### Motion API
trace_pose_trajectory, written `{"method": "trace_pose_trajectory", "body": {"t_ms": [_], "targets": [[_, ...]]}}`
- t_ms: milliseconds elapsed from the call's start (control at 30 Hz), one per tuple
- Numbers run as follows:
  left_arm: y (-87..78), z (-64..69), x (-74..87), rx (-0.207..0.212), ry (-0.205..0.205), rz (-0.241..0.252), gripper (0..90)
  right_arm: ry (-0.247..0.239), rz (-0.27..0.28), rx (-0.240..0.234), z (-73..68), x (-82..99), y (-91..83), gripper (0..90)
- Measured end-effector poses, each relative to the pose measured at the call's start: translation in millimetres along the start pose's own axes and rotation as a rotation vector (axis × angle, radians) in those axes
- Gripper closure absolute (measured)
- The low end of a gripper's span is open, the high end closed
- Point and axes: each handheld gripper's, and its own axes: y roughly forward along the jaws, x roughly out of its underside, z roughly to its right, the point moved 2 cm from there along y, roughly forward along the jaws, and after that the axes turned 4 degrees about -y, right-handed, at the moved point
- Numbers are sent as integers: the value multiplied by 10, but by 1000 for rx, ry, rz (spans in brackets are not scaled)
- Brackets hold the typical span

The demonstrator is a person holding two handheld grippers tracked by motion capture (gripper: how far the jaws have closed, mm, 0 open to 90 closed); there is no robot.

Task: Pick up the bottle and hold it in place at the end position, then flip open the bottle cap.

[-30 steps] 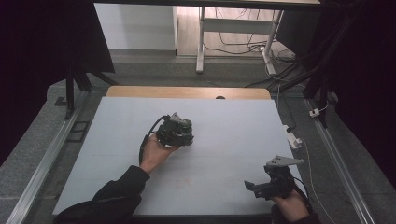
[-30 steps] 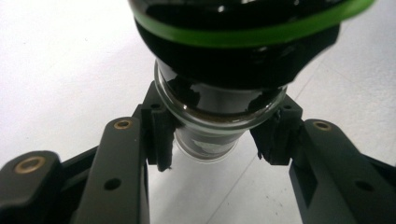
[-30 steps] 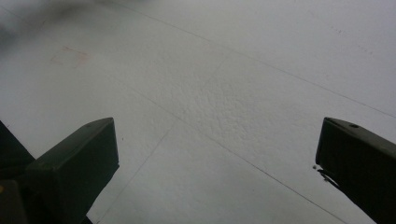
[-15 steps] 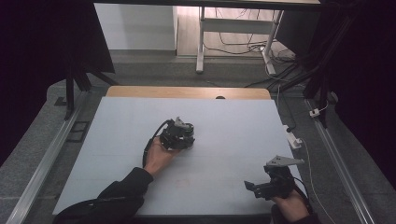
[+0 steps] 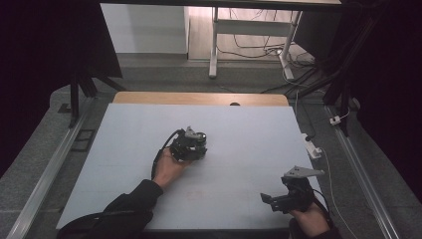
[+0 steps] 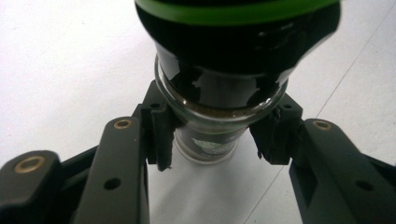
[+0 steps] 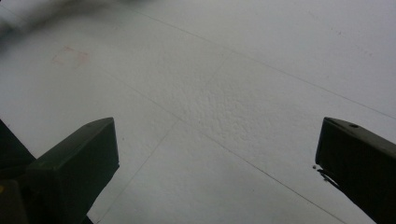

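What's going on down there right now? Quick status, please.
Left gripper: fingers shut on a glass jar with green-rimmed top, mid-table. Right gripper: open, holding nothing, near table's front right corner. Nothing in the way.

- The jar [image 6: 219, 93] in the left tool [image 6: 212, 140] is cut off at the top edge of the left gripper view; its green band [image 6: 233, 11] runs out of sight.
- From above, that jar is buried under the tool [image 5: 188, 145] and too small to make out.
- The label [image 6: 208, 142] is blurred and unreadable.
- The right tool [image 7: 217, 163] has its jaws clipped by the picture's edges.
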Motion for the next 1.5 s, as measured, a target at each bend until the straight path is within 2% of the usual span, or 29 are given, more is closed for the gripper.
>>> {"method": "trace_pose_trajectory", "body": {"t_ms": [267, 633, 1000, 1300, 1500], "targets": [[0, -6, 1, 4, -1, -2, 537, -12, 12, 16, -13, -6, -19, 0], [6, -13, 3, 11, 1, 6, 536, -29, 61, -3, -43, -33, -51, 0], [8, -19, 12, 15, 1, 12, 536, -88, 97, -23, -156, -145, -28, 0], [11, -26, 6, 21, -1, 11, 536, -105, 115, -63, -239, -261, 55, 0], [8, -24, 10, 18, 11, 8, 536, -119, 133, -115, -291, -333, 128, 0]]}}
